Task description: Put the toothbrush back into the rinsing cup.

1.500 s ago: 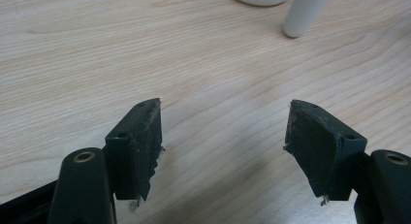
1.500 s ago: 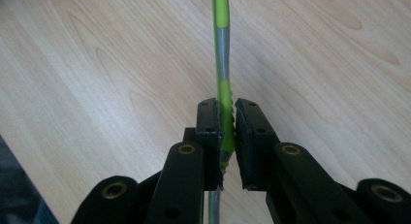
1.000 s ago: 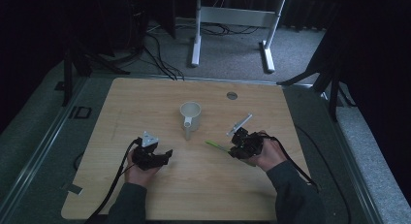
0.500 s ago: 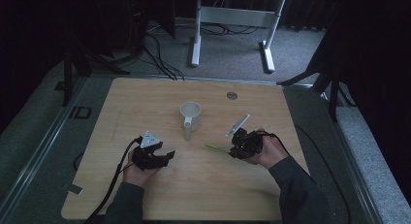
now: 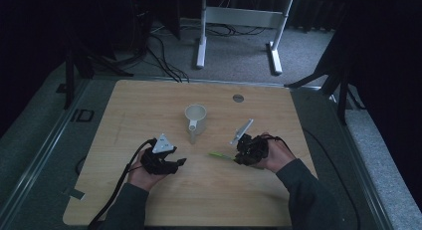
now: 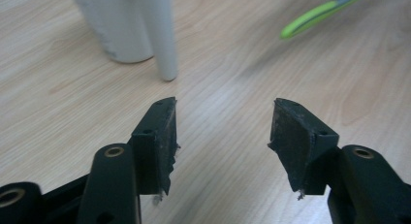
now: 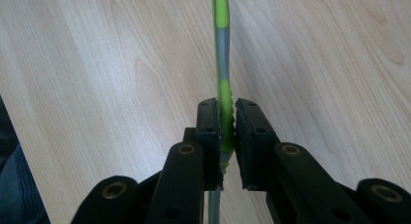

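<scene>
While you look down from the high view, here's the layout:

Right gripper [image 5: 240, 156]: your R hand holds it nr the counter's right edge, toward the near side. Fingers [image 7: 209, 132] are clamped on the green-and-grey tool [image 7: 222, 64]; the right gripper view shows both pads pressed on the handle, w/ the shaft running straight out over bare wood.

Tool position: in the high view its green tip [image 5: 217, 155] sticks out left of the R gripper, just above the counter [image 5: 149, 100], roughly mid-way betw. your two hands.

Left gripper [image 5: 175, 163]: in your L hand, left of centre, nr the near edge. Fingers [image 6: 160, 136] stand apart w/ nothing betw. them, only wood grain; they've just been closing some.

White mug [image 5: 195, 114]: upright at the counter's centre, handle toward you. In the left gripper view it [image 6: 121, 25] is just ahead of the L fingers, not touching.

Grey disc [image 5: 238, 97]: set flush in the counter nr the far edge, well apart from the mug.
</scene>
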The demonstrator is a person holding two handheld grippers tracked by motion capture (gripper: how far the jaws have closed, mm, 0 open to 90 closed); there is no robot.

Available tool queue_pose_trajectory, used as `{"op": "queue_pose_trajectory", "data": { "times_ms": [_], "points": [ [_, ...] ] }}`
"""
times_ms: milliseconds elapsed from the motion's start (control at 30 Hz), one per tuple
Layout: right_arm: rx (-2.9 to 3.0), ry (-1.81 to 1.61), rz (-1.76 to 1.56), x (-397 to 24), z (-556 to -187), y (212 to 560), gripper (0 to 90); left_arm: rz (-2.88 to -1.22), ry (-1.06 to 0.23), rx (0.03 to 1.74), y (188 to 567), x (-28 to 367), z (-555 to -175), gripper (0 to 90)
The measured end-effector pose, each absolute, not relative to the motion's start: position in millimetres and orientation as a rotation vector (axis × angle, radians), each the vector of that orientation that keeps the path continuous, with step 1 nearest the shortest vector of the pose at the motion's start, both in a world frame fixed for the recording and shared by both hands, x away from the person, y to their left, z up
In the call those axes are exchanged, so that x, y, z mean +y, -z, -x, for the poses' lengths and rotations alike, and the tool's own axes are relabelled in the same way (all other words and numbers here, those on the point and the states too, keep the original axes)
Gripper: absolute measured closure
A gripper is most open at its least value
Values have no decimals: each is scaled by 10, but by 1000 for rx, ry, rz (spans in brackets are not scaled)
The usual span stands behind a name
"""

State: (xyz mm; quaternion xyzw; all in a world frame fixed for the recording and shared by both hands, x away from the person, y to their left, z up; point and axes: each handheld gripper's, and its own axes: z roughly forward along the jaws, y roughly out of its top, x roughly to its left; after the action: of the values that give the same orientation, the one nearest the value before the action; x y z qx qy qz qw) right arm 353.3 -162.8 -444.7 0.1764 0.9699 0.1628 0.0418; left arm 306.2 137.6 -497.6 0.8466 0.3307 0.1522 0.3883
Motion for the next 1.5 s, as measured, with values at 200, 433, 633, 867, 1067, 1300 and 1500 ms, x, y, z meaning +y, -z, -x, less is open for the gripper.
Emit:
{"op": "queue_pose_trajectory", "data": {
  "times_ms": [200,433,633,867,1067,1300,1500],
  "points": [
    [2990,-517,-499,-1613,-3511,4461,807,-2194,-367,773,4942,1300,-3070,449],
    [3022,-514,-443,-1566,-3470,4477,807,-2223,-320,692,4919,1234,-3087,467],
    [3035,-524,-403,-1516,-3443,4451,806,-2261,-282,633,4906,1164,-3097,487],
    [3062,-528,-353,-1469,-3427,4471,807,-2294,-241,565,4917,1069,-3087,500],
    [3075,-530,-329,-1454,-3422,4495,806,-2309,-221,530,4923,1024,-3075,514],
    [3093,-520,-304,-1446,-3396,4507,807,-2340,-196,445,4907,907,-3057,517],
    [3112,-517,-252,-1411,-3355,4549,807,-2361,-178,405,4940,819,-3039,523]
  ]
}}
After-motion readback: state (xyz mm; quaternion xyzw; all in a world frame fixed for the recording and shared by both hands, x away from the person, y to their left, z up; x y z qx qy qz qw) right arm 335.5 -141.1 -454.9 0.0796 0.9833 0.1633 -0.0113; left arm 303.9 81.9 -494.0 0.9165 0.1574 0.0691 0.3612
